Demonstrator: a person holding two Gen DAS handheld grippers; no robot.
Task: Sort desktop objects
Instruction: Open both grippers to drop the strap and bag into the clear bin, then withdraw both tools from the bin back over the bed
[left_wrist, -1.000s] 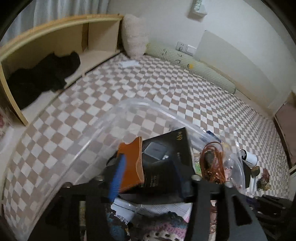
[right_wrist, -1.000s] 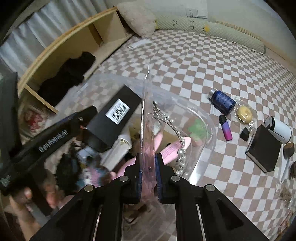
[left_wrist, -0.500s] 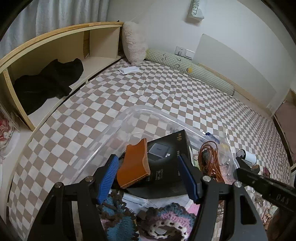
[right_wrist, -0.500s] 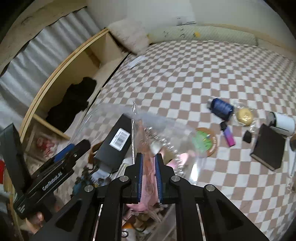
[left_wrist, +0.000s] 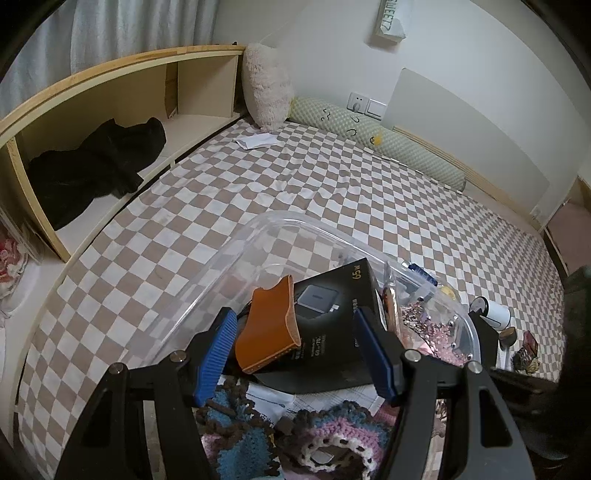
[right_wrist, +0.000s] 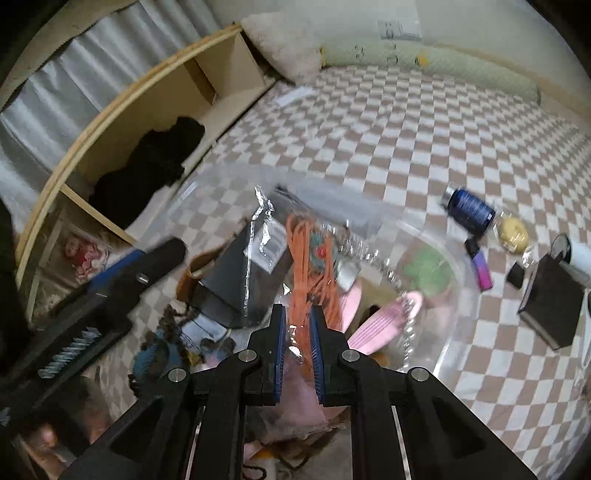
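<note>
My left gripper (left_wrist: 297, 349) released above the brown leather pouch (left_wrist: 271, 330), my right gripper (right_wrist: 297, 345) grasping a clear bag of orange cord (right_wrist: 312, 266), over the clear bin (left_wrist: 236, 266)

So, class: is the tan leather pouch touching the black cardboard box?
Touching: left wrist view shows the tan leather pouch lying on the black cardboard box.

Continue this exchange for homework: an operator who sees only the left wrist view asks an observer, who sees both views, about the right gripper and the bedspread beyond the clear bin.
Operator: What is the right gripper doing?
Observer: The right gripper is shut on a clear bag holding an orange cord.
Operator: What lies outside the bin?
Observer: A small pink-and-purple device lies on the checkered bedspread, beside a blue bottle.
</note>
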